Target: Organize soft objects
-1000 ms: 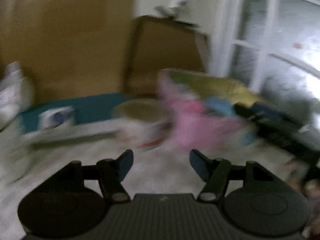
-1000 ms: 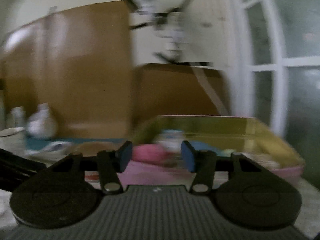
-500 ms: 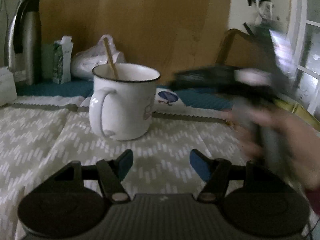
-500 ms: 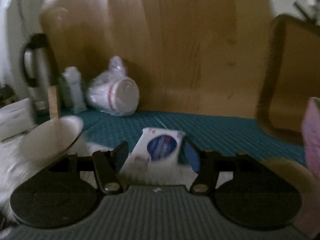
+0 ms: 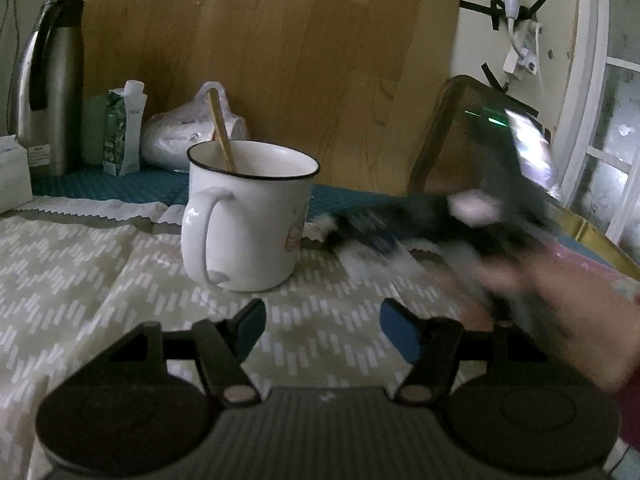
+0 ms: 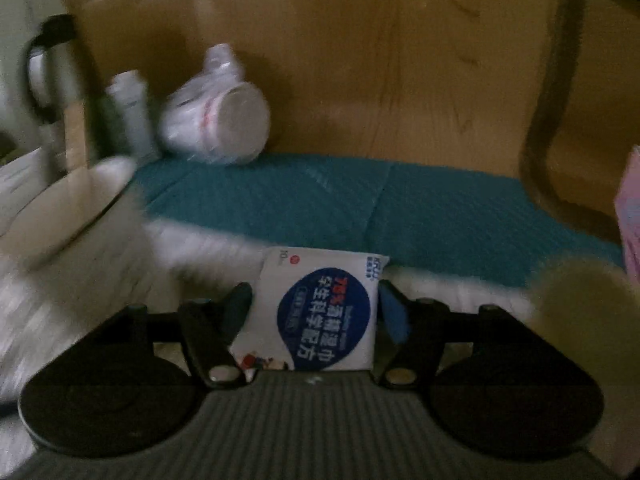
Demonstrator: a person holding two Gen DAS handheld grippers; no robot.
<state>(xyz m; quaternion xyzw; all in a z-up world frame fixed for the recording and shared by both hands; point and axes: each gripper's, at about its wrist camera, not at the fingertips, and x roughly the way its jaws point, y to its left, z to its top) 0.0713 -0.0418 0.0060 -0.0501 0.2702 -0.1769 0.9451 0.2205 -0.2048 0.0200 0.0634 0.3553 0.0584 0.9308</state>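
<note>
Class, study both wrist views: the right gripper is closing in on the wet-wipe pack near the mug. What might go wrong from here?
1. The right gripper straddles the wet-wipe pack with fingers open; the soft pack might buckle or slip when squeezed.
2. The white mug, holding a wooden stick, stands close by; a sideways swing could knock it.
3. The right view is blurred from motion, so closing now risks a misaligned grip.

Left wrist: low over patterned cloth, facing enamel mug, close.
Right wrist: low, facing wooden board, wet-wipe pack very near.
Shared: kettle, bagged cups, teal mat.
</note>
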